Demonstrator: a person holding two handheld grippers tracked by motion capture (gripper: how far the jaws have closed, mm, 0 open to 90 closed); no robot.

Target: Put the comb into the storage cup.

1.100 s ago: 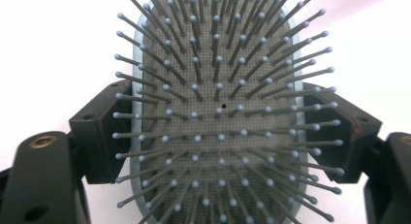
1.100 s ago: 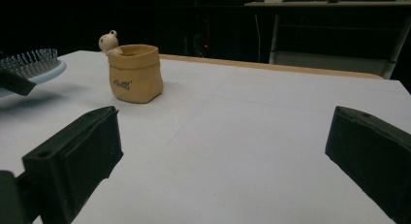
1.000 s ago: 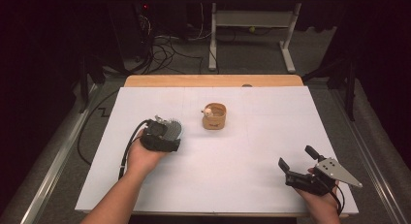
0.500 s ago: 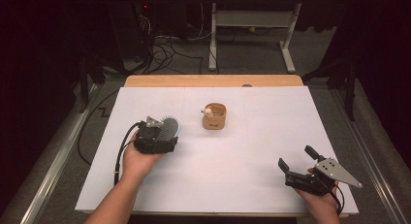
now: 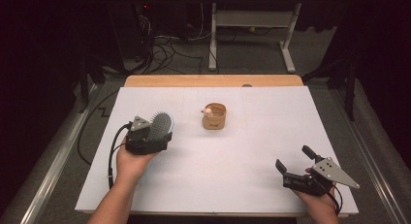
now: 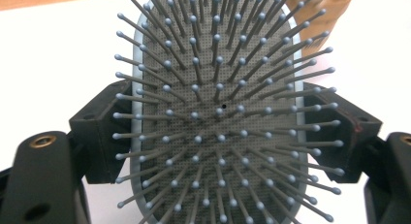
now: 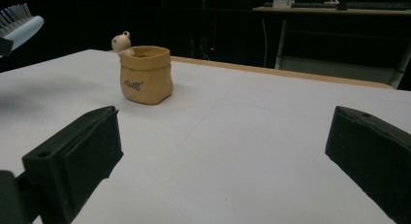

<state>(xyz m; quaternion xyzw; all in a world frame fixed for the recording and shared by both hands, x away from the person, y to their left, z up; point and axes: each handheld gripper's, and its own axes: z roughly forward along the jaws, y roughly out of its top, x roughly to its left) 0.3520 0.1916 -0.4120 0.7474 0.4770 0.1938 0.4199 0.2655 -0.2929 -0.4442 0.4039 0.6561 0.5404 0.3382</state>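
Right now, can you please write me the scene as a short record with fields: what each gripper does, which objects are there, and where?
left gripper: shut on hairbrush, fingers pressing both sides of the brush head
hairbrush: grey-blue, oval, bristles facing the left gripper's camera
right gripper: open, nothing between its fingers, near the table's right front corner
pot: small tan sack-shaped pot with a little figure on the rim, standing mid-table
table: white surface

Matt grey plastic hairbrush (image 6: 218, 112) with ball-tipped bristles, perhaps glazed tan ceramic pot (image 5: 214, 116), smooth white matt table (image 5: 232, 166).
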